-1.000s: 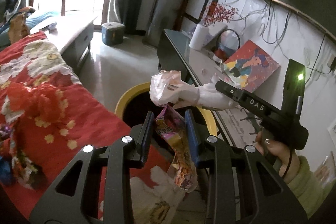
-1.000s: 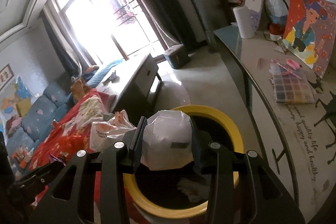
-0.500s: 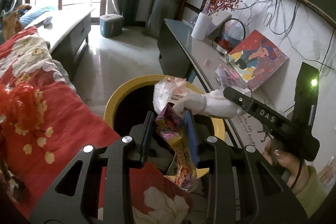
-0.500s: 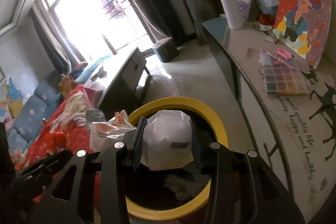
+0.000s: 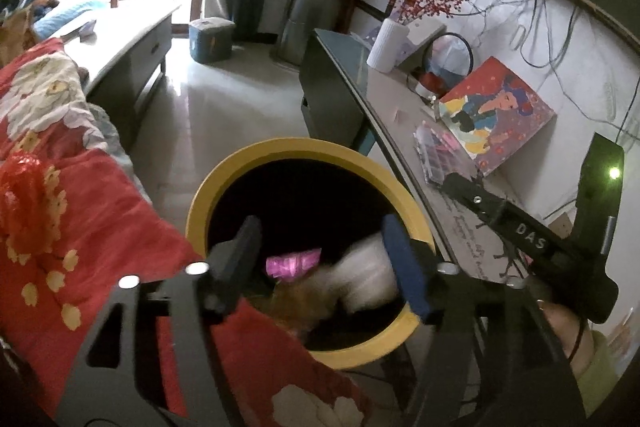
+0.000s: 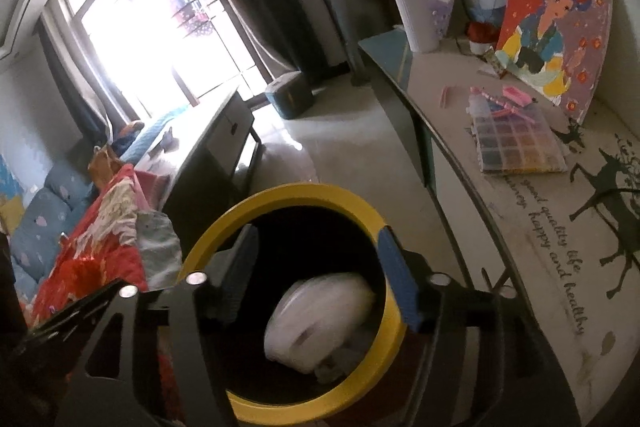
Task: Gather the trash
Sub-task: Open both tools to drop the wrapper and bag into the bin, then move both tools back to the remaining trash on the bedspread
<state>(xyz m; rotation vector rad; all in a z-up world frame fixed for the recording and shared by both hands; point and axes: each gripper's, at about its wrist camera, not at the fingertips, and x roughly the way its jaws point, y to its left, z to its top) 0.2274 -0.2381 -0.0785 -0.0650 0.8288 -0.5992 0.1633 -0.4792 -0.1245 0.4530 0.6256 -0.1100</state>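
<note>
Now I hold both tongs over the yellow-rimmed bin [image 5: 308,155], left gripper [image 5: 324,259] and right gripper [image 6: 316,267] opening with nothing pinched, so the pink wrapper [image 5: 292,263] and white bag [image 6: 320,319] drop inside.

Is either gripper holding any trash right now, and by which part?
Neither. Both the left gripper and right gripper are opening; wrapper and white bag are blurred inside the yellow bin.

The bin [image 5: 200,203], round with a yellow rim and black inside, fills the lower centre of both views. A blurred pink wrapper [image 5: 294,263] and a crumpled white bag [image 6: 320,319] show within its mouth.
</note>
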